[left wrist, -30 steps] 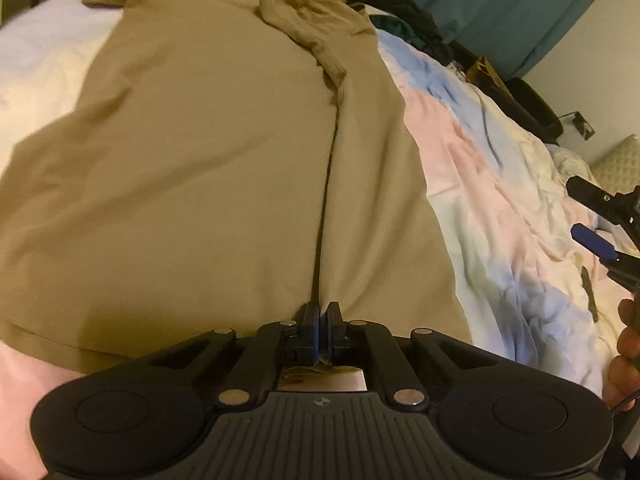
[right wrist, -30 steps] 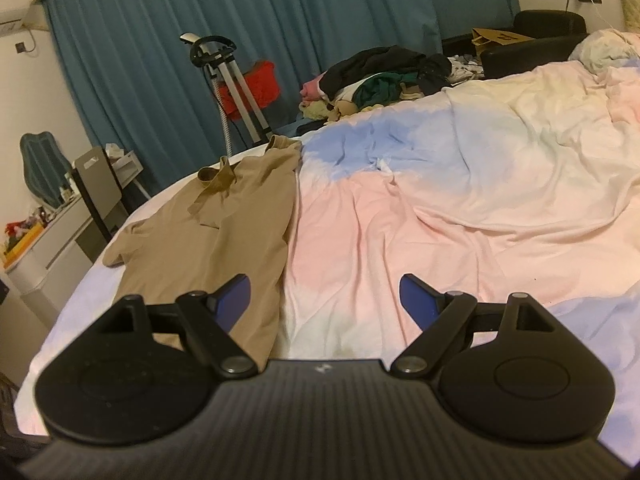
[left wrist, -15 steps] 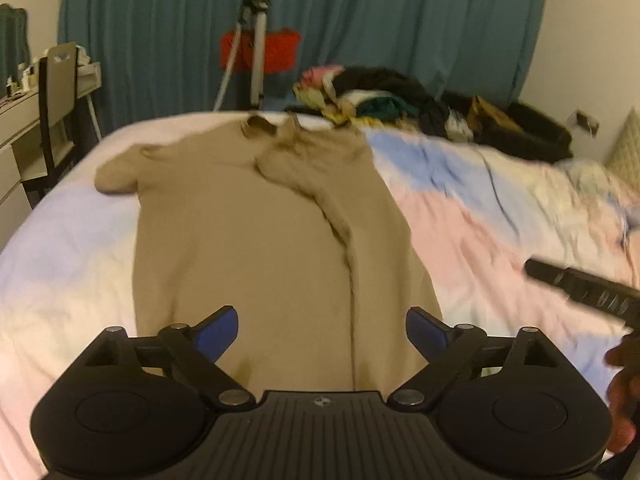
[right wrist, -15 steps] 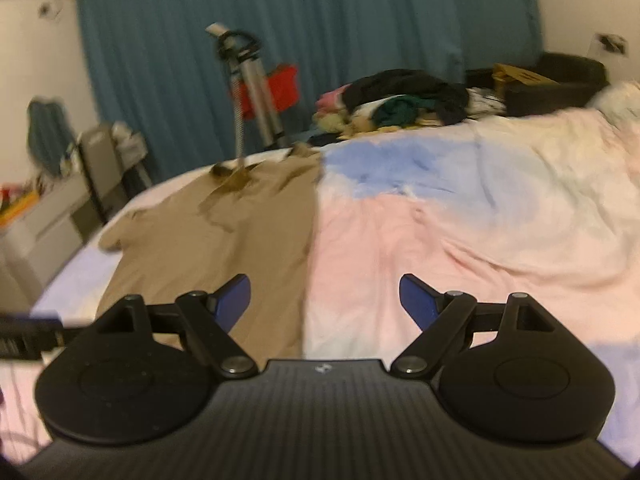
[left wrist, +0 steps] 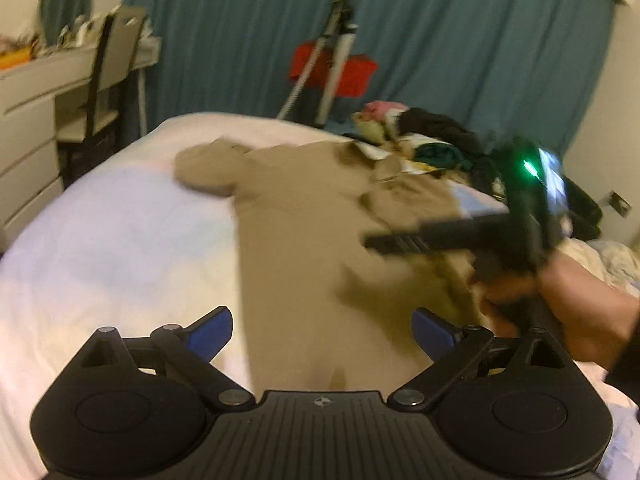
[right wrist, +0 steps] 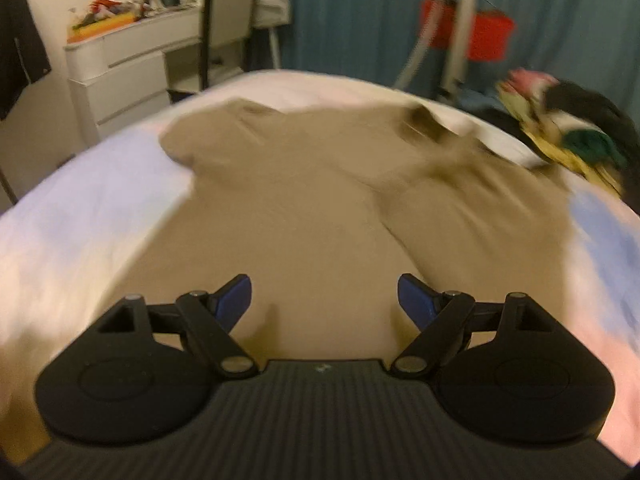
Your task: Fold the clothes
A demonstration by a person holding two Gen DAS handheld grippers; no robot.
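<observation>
A tan polo shirt (left wrist: 304, 248) lies flat on the bed, collar at the far end, its right side folded over onto the body; it also fills the right wrist view (right wrist: 320, 216). My left gripper (left wrist: 322, 330) is open and empty above the shirt's near hem. My right gripper (right wrist: 324, 300) is open and empty above the shirt's middle. In the left wrist view the right gripper's body (left wrist: 480, 236) hovers blurred over the shirt's right side, held by a hand (left wrist: 576, 312).
The bed has a pastel pink, blue and white cover (left wrist: 112, 248). A pile of clothes (left wrist: 424, 136) lies at the far end. A tripod (left wrist: 332, 52), a teal curtain, a chair (left wrist: 104, 80) and a white dresser (right wrist: 120, 68) stand beyond the bed.
My left gripper let go of the shirt's hem, opened and lifted back. My right gripper swung left from the bare cover to above the shirt.
</observation>
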